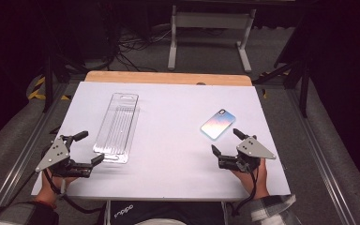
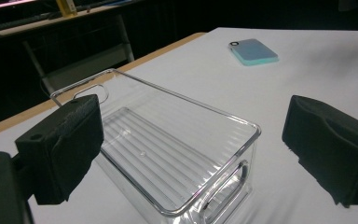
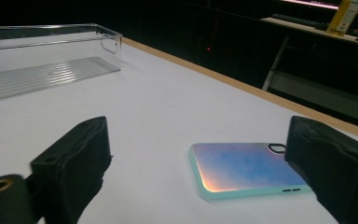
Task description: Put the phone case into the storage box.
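From above, the left gripper (image 1: 88, 147) gapes empty just left of the clear bin (image 1: 117, 127); the right gripper (image 1: 225, 142), wide and empty, sits just near of the phone (image 1: 218, 123). The left gripper view has the bin's near end between the spread jaws, untouched. The right gripper view has the phone flat on the white table (image 3: 168, 107), just beyond the parted jaws.

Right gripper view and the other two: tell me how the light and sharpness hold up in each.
High view: bright white table, surroundings nearly black, the clear bin faint against it. Left gripper view: bin sharp, glints along its rim, near claw pads soft. Right gripper view: phone case shows a pink-to-blue sheen with an orange glow at one corner, background dark.
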Tool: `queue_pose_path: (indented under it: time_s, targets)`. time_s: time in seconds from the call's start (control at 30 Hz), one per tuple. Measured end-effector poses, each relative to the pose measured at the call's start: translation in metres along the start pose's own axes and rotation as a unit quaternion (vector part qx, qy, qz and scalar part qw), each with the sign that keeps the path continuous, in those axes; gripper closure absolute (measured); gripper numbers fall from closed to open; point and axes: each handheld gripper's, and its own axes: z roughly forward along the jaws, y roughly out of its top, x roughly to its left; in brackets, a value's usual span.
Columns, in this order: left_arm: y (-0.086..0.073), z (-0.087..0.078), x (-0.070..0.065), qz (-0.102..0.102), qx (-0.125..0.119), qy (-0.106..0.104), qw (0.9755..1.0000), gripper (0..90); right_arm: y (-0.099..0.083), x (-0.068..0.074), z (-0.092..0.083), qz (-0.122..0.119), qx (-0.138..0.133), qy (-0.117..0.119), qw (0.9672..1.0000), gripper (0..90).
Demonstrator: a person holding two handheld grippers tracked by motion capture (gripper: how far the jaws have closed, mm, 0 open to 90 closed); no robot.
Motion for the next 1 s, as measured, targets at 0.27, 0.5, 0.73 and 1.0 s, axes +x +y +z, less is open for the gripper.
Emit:
queue_pose_path:
  time_s: [0.27, 0.5, 0.73, 1.0]
  targets:
    - [-0.001, -0.002, -0.002, 0.006, 0.003, 0.001, 1.0, 6.9, -0.001, -0.009, 0.001, 0.008, 0.015, 0.022, 0.9996, 38.1]
    - [0.0, -0.002, -0.004, 0.012, 0.002, 0.0, 0.9999, 7.5, 0.004, -0.014, 0.003, -0.001, 0.021, 0.021, 0.9996, 72.8]
    - [-0.001, -0.001, -0.005, 0.012, 0.007, 0.0, 0.9999, 7.8, 0.011, -0.033, 0.015, 0.013, 0.029, 0.031, 0.999, 90.0]
    - [-0.001, 0.001, -0.005, 0.015, 0.007, -0.002, 0.9999, 8.0, 0.026, -0.055, 0.053, 0.021, 0.067, 0.026, 0.9972, 90.0]
